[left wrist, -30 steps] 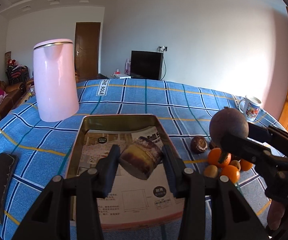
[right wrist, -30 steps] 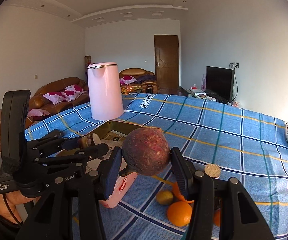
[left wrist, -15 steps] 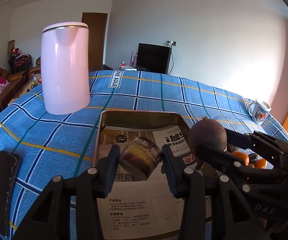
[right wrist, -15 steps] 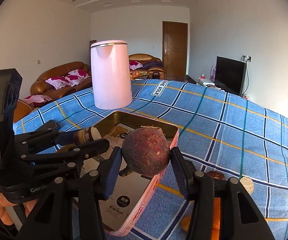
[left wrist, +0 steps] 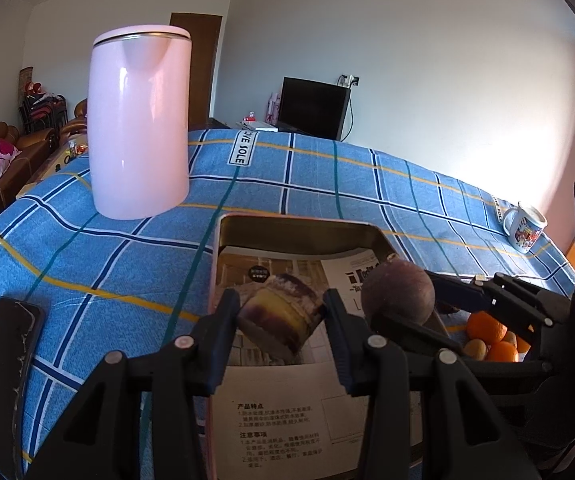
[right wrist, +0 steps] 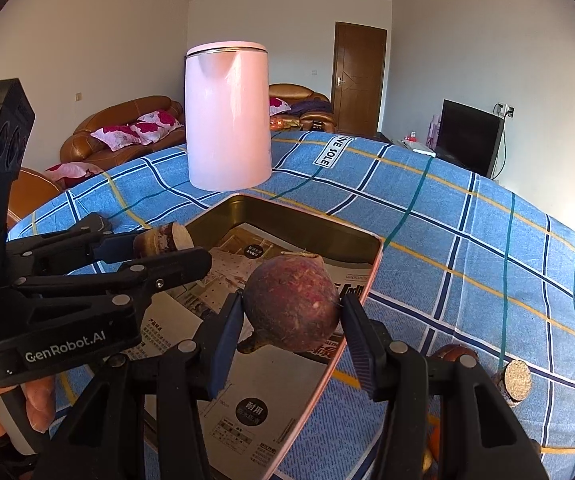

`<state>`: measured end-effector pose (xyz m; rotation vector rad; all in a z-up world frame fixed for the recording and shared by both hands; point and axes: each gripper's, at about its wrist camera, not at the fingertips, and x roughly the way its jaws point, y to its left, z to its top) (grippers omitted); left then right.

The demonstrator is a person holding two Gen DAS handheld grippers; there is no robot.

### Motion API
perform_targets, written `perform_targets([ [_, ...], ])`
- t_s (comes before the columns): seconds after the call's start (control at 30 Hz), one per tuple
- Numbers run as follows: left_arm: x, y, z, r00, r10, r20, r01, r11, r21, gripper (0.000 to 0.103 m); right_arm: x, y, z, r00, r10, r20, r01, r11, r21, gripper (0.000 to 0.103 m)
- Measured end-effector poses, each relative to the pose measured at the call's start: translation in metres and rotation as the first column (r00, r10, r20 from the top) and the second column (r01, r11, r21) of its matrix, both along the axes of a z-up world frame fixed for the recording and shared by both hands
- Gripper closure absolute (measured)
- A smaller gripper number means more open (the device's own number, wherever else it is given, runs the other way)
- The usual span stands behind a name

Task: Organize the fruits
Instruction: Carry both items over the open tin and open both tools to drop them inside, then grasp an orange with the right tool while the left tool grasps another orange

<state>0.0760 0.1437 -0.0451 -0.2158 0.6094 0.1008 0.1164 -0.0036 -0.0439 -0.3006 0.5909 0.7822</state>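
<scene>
My left gripper is shut on a short cut piece of purple-skinned stalk with a yellowish side, held over a metal tray lined with printed paper. The right gripper is shut on a round dark red fruit with a small stem, hanging above the tray's right half. In the left wrist view that fruit shows just to the right of my left fingers. In the right wrist view the left gripper holds its piece over the tray's left edge.
A tall pink kettle stands behind the tray on the blue checked cloth. Oranges and small fruits lie right of the tray, with a cut stub. A mug sits far right, a black slab at left.
Both grippers moved forward and left over the tray, still holding their pieces. The right gripper carried the round fruit from above the oranges to above the tray. The kettle looms closer.
</scene>
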Motion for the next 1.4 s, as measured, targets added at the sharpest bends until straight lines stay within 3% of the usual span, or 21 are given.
perform_targets([
  [0.2,-0.003,-0.002,0.003,1.000,0.021,0.018,-0.022,0.999,0.027,0.054,-0.002,0.004,0.000,1.000,0.022,-0.004,-0.022,1.000,0.002,0.050],
  [0.27,-0.006,-0.003,0.007,0.999,0.027,0.035,-0.028,0.999,0.041,0.046,-0.004,0.001,0.002,1.000,0.017,0.007,-0.017,1.000,0.013,0.044],
  [0.47,-0.024,-0.019,0.019,0.994,0.023,0.103,-0.029,0.998,0.057,0.026,-0.019,-0.035,0.011,0.999,-0.022,0.039,0.020,0.998,0.054,0.043],
  [0.7,-0.030,-0.070,0.020,0.989,-0.088,0.115,0.081,0.994,0.070,0.026,-0.030,-0.133,0.015,0.979,-0.192,0.066,0.184,0.977,0.110,0.036],
  [0.93,-0.021,-0.129,0.011,0.974,-0.214,0.072,0.206,0.973,0.102,0.026,-0.016,-0.212,0.005,0.929,-0.369,-0.013,0.367,0.920,0.137,0.036],
  [1.1,-0.016,-0.160,0.005,0.960,-0.276,0.032,0.271,0.955,0.122,0.026,-0.005,-0.225,-0.006,0.929,-0.359,-0.089,0.368,0.918,0.144,0.036],
  [1.4,-0.007,-0.180,-0.008,0.949,-0.314,-0.021,0.314,0.943,0.112,0.026,-0.002,-0.217,-0.016,0.943,-0.308,-0.130,0.321,0.942,0.096,0.036],
])
